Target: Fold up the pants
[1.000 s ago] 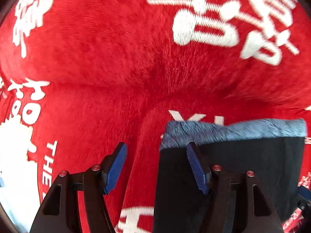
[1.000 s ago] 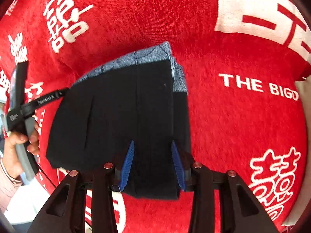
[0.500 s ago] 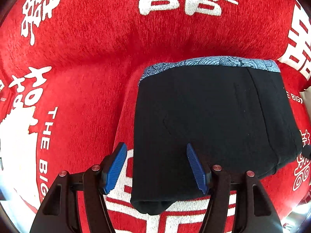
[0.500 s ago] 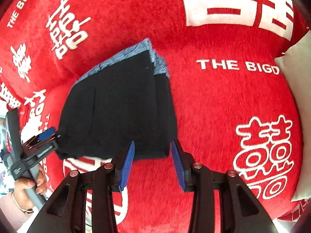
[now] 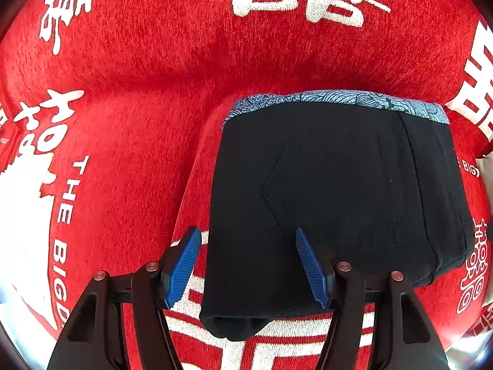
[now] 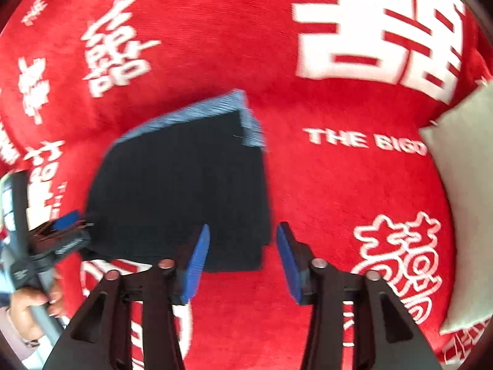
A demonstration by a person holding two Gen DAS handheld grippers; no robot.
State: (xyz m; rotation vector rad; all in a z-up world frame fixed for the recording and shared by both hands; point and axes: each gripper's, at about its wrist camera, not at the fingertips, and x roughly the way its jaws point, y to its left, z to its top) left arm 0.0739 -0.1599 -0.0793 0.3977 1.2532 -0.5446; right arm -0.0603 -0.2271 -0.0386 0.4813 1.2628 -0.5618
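Black folded pants [image 5: 332, 197] lie on the red blanket [image 5: 138, 141]; in the left wrist view my left gripper [image 5: 248, 268] hangs spread above their near edge, pinching nothing. Dropping lower could snag and undo the fold, I think.

In the right wrist view, my right gripper [image 6: 243, 265] has just been opening, nothing between its pads. I see no containers.
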